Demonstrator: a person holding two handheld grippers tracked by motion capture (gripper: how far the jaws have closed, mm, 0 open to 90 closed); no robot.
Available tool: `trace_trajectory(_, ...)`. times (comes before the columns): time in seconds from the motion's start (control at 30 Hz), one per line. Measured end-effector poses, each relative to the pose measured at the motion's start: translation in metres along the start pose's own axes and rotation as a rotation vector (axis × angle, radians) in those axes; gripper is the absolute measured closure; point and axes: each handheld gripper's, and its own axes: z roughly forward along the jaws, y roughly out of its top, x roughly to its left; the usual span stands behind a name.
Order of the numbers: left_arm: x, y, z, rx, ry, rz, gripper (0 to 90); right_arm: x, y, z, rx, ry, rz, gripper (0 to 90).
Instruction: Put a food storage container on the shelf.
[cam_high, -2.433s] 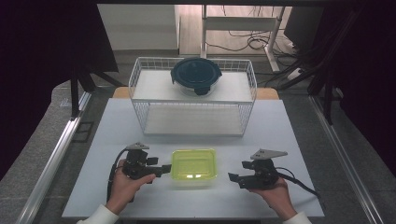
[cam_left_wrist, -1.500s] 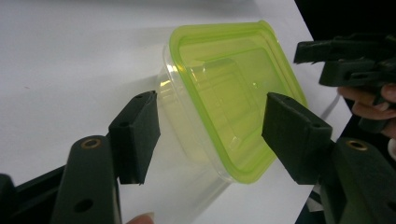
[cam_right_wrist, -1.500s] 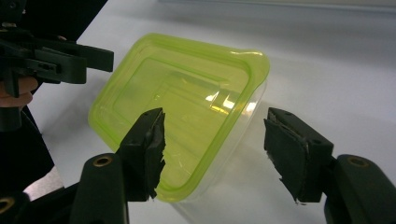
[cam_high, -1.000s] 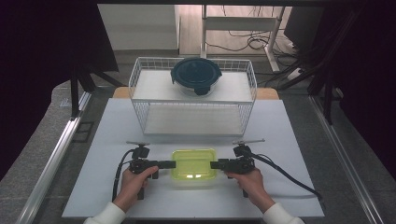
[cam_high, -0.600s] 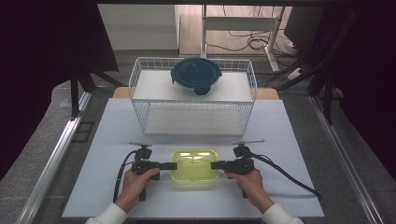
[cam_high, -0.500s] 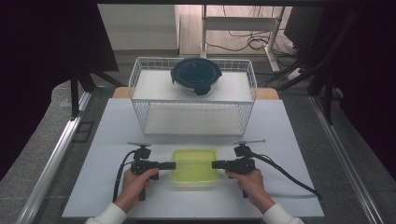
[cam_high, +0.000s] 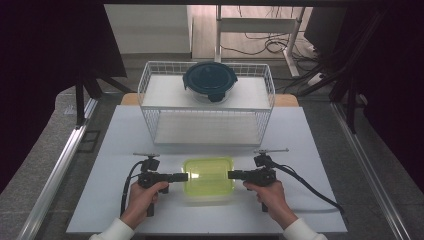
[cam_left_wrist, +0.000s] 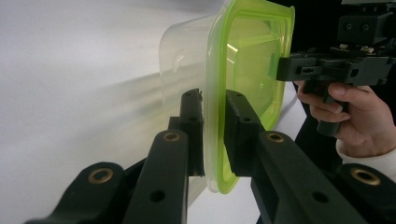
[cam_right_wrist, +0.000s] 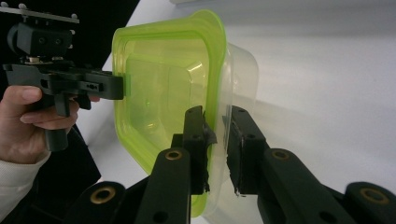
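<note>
A clear plastic box with a yellow-green lid sits near the front of the white table. My left gripper is at its left edge and my right gripper at its right edge. In the left gripper view the jaws have just been closing, and the left gripper now clamps the lid's rim. The right gripper view shows the right gripper pinching the opposite rim of the lid, its jaws also just closed. Each view shows the other gripper on the far rim.
A white wire basket stands behind the box at the table's middle. On top of it rests a round glass container with a dark lid. Black cables trail from both grippers, the right one running toward the table's right edge.
Both grippers came in from the sides to the box's left and right edges. Their jaws then closed onto the lid's rim, and both hands have stayed still since.
</note>
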Motion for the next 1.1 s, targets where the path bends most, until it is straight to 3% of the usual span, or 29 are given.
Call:
trace_trajectory(0.2, -0.015, 0.003, -0.007, -0.022, 0.002, 0.058, 79.2, 0.006, 0.001, -0.01, -0.03, 0.018, -0.016, 77.8)
trace_trajectory(0.43, -0.028, 0.006, -0.014, -0.034, -0.004, 0.095, 78.8, 0.012, 0.001, -0.019, -0.057, 0.038, -0.031, 78.1)
trace_trajectory(1.1, -0.041, 0.013, -0.02, -0.07, -0.019, 0.13, 79.0, 0.024, 0.009, -0.033, -0.101, 0.023, -0.104, 78.3)
